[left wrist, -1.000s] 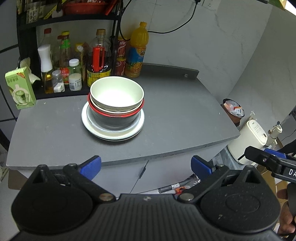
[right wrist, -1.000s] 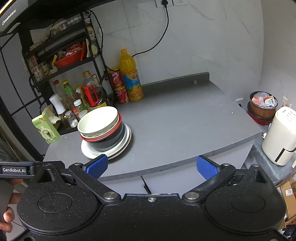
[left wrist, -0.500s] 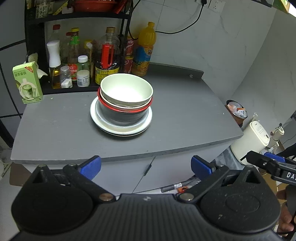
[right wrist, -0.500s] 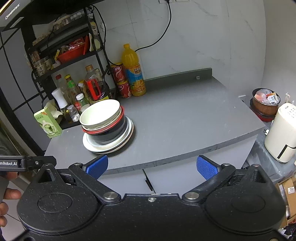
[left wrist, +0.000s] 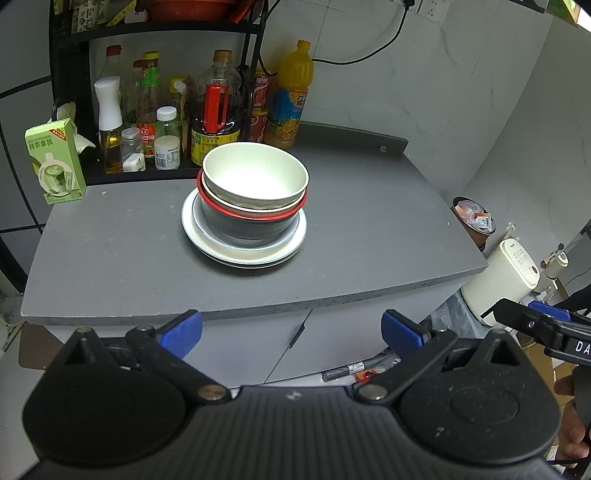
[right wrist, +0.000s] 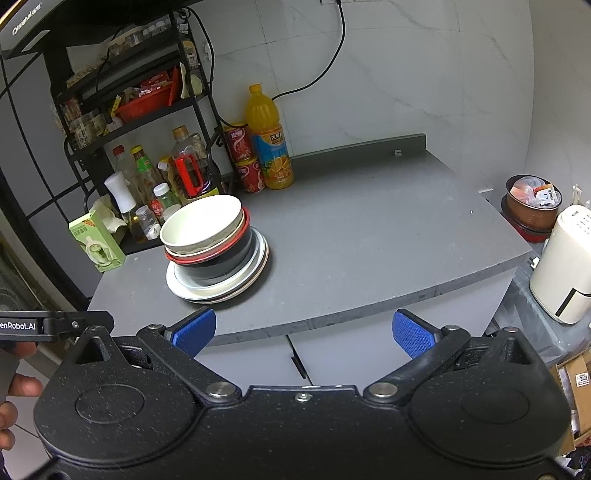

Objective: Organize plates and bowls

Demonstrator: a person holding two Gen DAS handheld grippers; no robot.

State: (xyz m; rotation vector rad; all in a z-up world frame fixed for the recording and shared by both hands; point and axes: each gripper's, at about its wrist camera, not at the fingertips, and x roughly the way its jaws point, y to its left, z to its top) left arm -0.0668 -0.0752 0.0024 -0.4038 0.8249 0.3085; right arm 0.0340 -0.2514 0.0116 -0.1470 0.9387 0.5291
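Both tongs, left (left wrist: 291,328) and right (right wrist: 302,330), gape empty before stacked cream bowl (left wrist: 255,176); probably rigid, slippery, breakable; grip its rim.

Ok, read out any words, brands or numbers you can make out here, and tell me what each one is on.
"enRobot.AI", cut off at the frame edge: left gripper.
"DA", cut off: right gripper.
"2402": cardboard box sticker.
"Qianghai", uncertain: dark panel at the top.
Bottle, can and green carton labels: too small or blurred to read.
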